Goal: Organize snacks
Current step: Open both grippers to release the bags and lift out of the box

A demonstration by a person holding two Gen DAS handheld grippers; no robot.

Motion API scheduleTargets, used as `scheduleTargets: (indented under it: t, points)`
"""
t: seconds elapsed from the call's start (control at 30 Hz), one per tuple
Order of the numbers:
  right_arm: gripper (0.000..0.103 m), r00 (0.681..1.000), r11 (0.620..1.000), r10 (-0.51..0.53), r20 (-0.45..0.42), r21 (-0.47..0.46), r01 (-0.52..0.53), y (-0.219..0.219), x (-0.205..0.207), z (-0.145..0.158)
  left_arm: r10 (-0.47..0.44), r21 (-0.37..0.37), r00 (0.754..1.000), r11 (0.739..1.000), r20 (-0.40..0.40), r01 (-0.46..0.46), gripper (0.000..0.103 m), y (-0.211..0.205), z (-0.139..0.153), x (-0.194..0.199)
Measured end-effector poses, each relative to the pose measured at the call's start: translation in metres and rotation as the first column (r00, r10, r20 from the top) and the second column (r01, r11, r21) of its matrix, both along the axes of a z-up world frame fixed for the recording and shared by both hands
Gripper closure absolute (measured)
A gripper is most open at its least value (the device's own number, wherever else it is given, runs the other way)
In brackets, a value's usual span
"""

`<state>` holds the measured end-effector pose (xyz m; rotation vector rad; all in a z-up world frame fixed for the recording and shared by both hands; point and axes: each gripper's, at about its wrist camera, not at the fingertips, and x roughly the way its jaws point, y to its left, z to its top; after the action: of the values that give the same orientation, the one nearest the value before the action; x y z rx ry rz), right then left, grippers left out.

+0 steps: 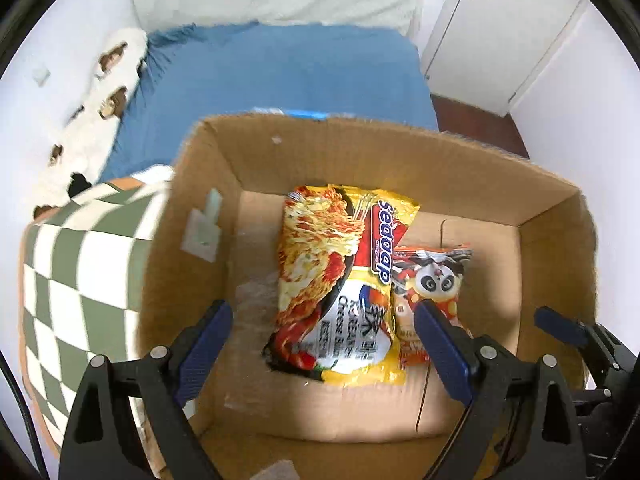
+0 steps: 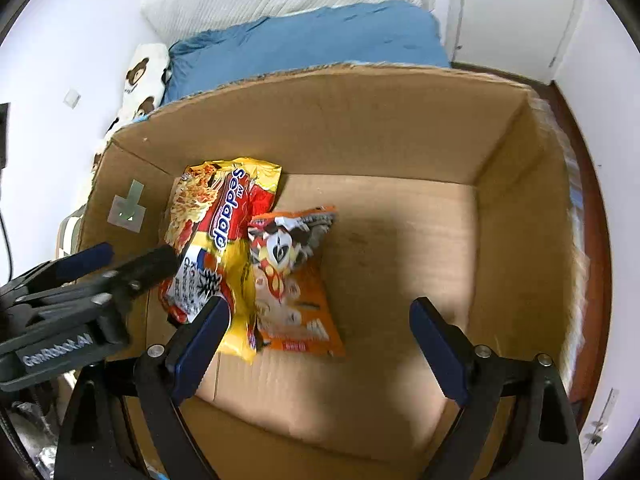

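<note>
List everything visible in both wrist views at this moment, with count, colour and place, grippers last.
cardboard box: one, brown, open-topped, fills the foreground.
noodle packet: one, yellow and red, lying on the box floor near the left wall.
panda snack bag: one, orange, on the box floor, its left edge tucked under the noodle packet.
bed sheet: one, blue, behind the box.
bear pillow: one, white with brown bears, left of the sheet.
checked cloth: one, green and white, left of the box.
door: one, white, far right.
left gripper: one, black with blue pads, open above the packets.
right gripper: one, same colours, open over the box.
</note>
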<state>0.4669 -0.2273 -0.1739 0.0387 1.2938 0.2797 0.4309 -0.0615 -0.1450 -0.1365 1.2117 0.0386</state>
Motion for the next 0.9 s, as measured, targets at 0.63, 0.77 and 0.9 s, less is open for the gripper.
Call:
scheduleTargets:
  t: [0.63,0.77,0.9]
  points:
    - [0.009,0.957,0.994,-0.107,0.27,0.017,0.106,-0.015,-0.154,0.115,-0.07,0.082,0.965,0.995,0.253,0.05,0.01,0.01,0.092,-0.119]
    - [0.009,0.948,0.992,-0.124,0.294,0.041,0.118,-0.016,-0.185,0.133,-0.066,0.07,0.958,0.996,0.278,0.049,0.01,0.013,0.1,-0.142]
    - [0.009,0.941,0.989,-0.144,0.306,0.071,0.128,-0.018,-0.21,0.143,-0.067,0.074,0.952,0.996,0.299,0.047,0.01,0.016,0.103,-0.165]
